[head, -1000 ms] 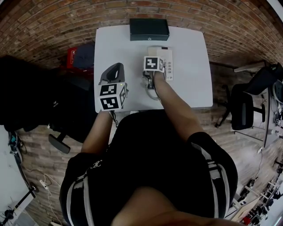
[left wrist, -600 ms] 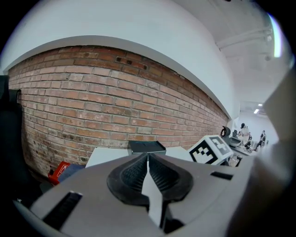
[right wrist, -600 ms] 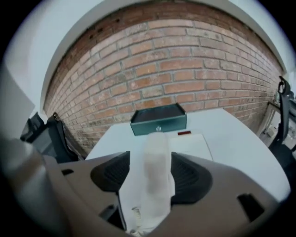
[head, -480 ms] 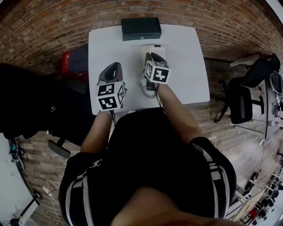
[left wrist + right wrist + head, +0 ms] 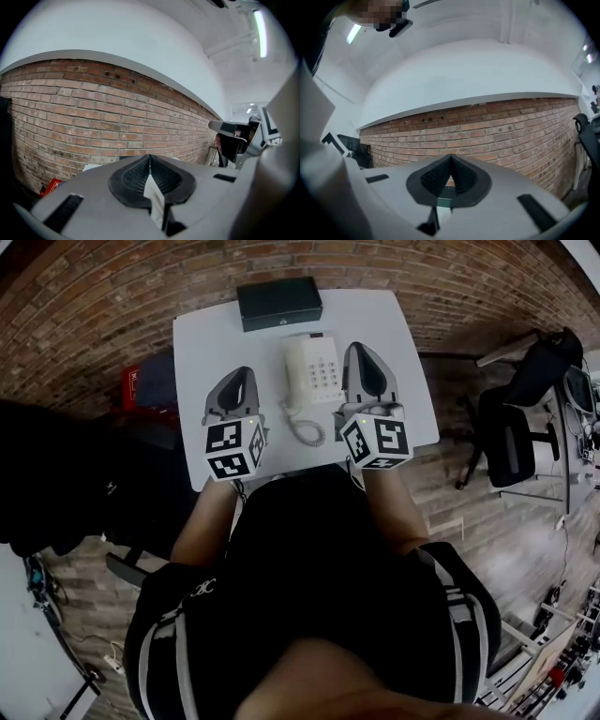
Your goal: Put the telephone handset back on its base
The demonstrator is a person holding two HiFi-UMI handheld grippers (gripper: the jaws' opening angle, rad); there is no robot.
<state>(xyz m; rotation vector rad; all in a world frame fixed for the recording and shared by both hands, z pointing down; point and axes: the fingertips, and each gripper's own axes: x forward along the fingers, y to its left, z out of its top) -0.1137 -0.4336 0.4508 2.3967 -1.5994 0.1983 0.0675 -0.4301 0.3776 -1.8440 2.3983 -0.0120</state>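
The cream telephone (image 5: pixel 317 371) sits in the middle of the white table (image 5: pixel 202 343). Its handset (image 5: pixel 296 369) lies along the left side of the base, and the coiled cord (image 5: pixel 306 428) hangs toward the front edge. My right gripper (image 5: pixel 362 351) hovers just right of the phone, apart from it, jaws shut on nothing. My left gripper (image 5: pixel 242 377) is to the phone's left, also shut and empty. In the left gripper view the gripper (image 5: pixel 150 160) points at a brick wall. The right gripper (image 5: pixel 451 161) does the same in its own view.
A black box (image 5: pixel 278 303) stands at the table's back edge. A red item (image 5: pixel 131 382) lies on the floor to the left, and an office chair (image 5: pixel 511 442) stands to the right. The floor is brick-patterned.
My right gripper came off the phone, moved to its right and shut its jaws. The handset stays on the base. The left gripper has barely moved.
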